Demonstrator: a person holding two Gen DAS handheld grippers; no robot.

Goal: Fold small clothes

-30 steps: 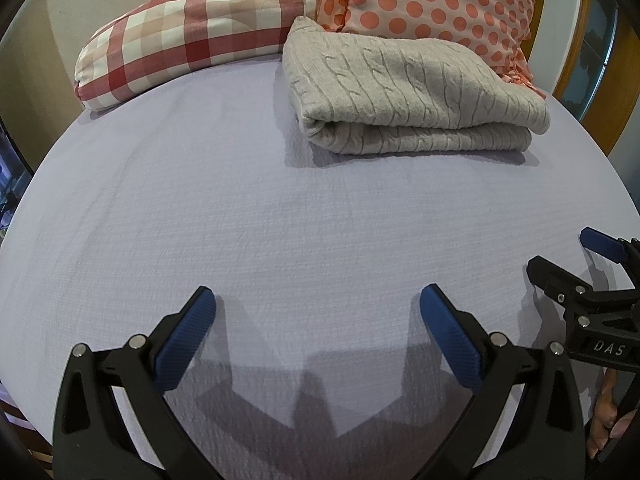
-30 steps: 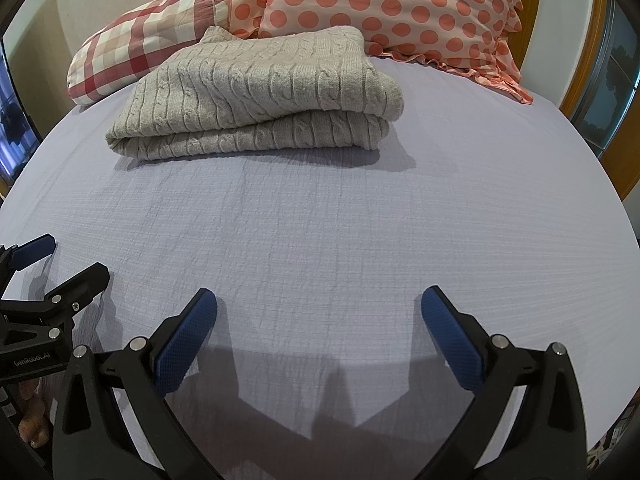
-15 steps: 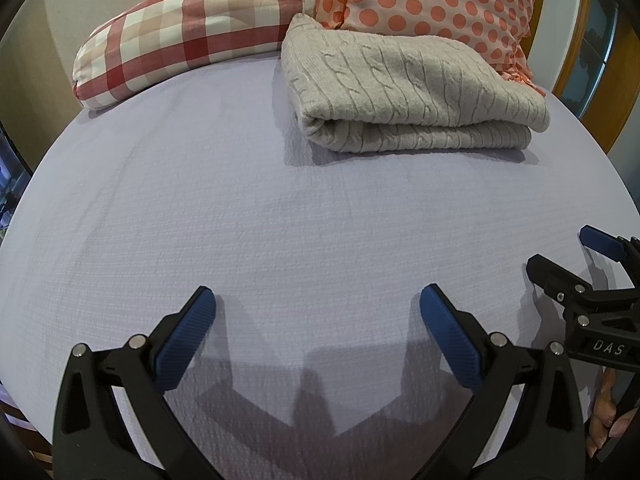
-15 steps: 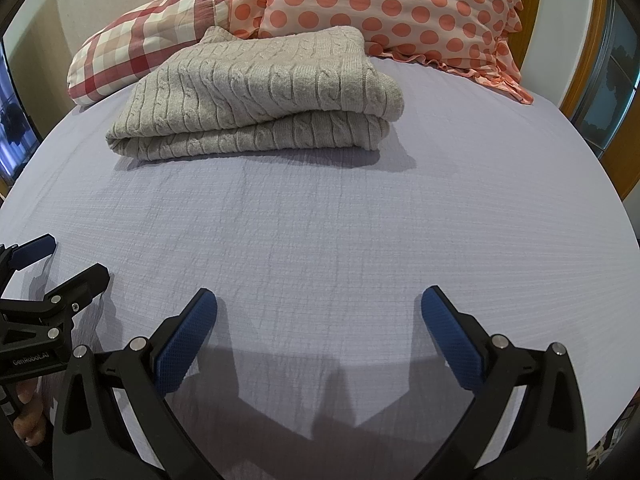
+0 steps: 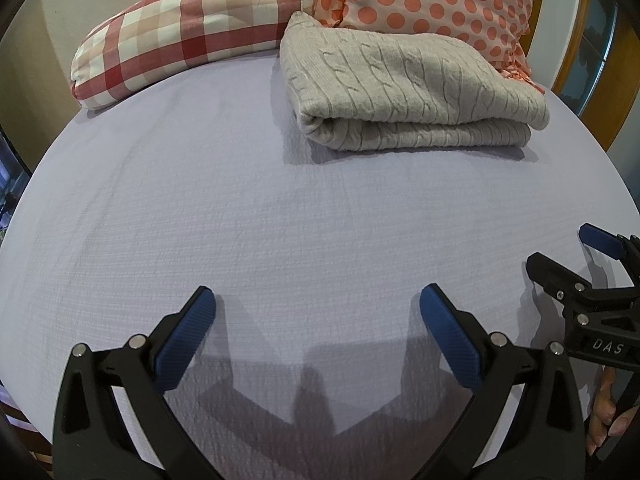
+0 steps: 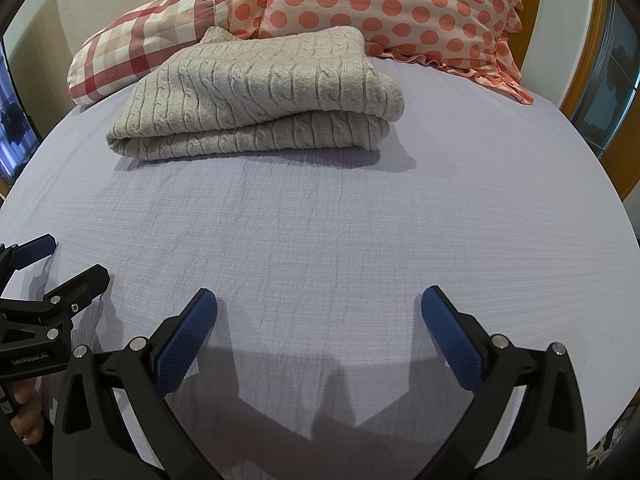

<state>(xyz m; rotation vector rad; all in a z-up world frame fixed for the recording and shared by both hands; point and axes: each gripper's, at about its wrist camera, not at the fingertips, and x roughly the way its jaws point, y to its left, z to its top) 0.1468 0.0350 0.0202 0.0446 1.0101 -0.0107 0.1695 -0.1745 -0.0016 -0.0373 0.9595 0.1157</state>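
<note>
A beige cable-knit sweater (image 5: 404, 92) lies folded in a neat stack at the far side of the lavender bed sheet (image 5: 240, 208); it also shows in the right wrist view (image 6: 264, 96). My left gripper (image 5: 316, 300) is open and empty, low over the near part of the sheet, well short of the sweater. My right gripper (image 6: 320, 300) is open and empty beside it. The right gripper shows at the right edge of the left wrist view (image 5: 580, 256), and the left gripper shows at the left edge of the right wrist view (image 6: 60, 264).
A red checked pillow (image 5: 188, 28) and an orange polka-dot pillow (image 5: 432, 0) lean behind the sweater. A wooden frame and window (image 6: 600, 64) stand to the right of the bed. The bed edge drops off at the left (image 5: 12, 200).
Both grippers have stayed open and almost still; the left view has shifted very slightly. The sweater has not moved.
</note>
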